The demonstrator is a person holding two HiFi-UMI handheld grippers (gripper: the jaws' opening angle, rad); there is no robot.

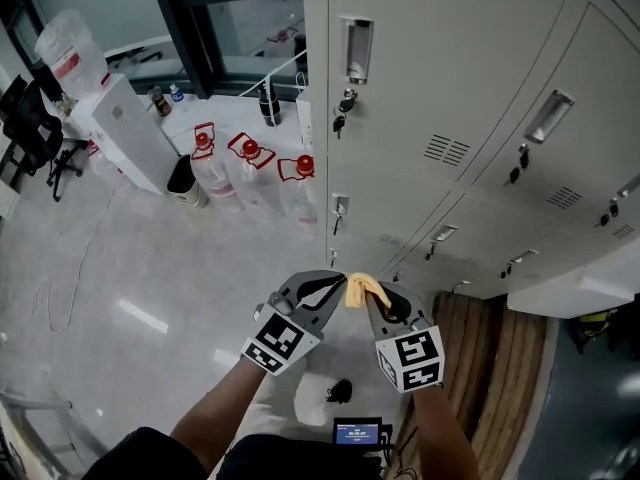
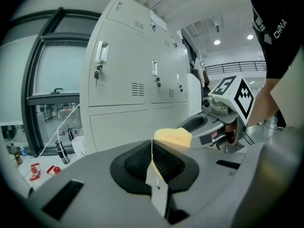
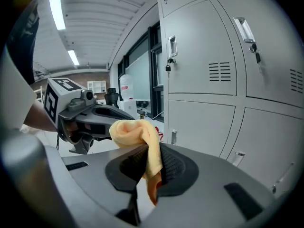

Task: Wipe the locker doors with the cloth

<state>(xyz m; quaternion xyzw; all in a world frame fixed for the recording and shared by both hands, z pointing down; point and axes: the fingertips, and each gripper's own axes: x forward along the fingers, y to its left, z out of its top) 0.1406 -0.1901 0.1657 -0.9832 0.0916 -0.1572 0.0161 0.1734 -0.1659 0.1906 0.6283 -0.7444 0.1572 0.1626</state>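
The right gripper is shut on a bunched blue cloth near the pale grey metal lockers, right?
Wrong colour: the bunched cloth is yellow, as the right gripper view shows. The right gripper is shut on it, near the pale grey metal lockers.

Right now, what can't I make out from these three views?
1. The cloth: in the right gripper view it is bunched in the right gripper tongs, so its full size is hidden.
2. The left gripper: in the left gripper view its shut tongs hide how much cloth they pinch.
3. The lower locker doors: in the head view they are partly covered by a white ledge and cut off at the right edge.
4. The small screen: in the head view its text is too small to read.
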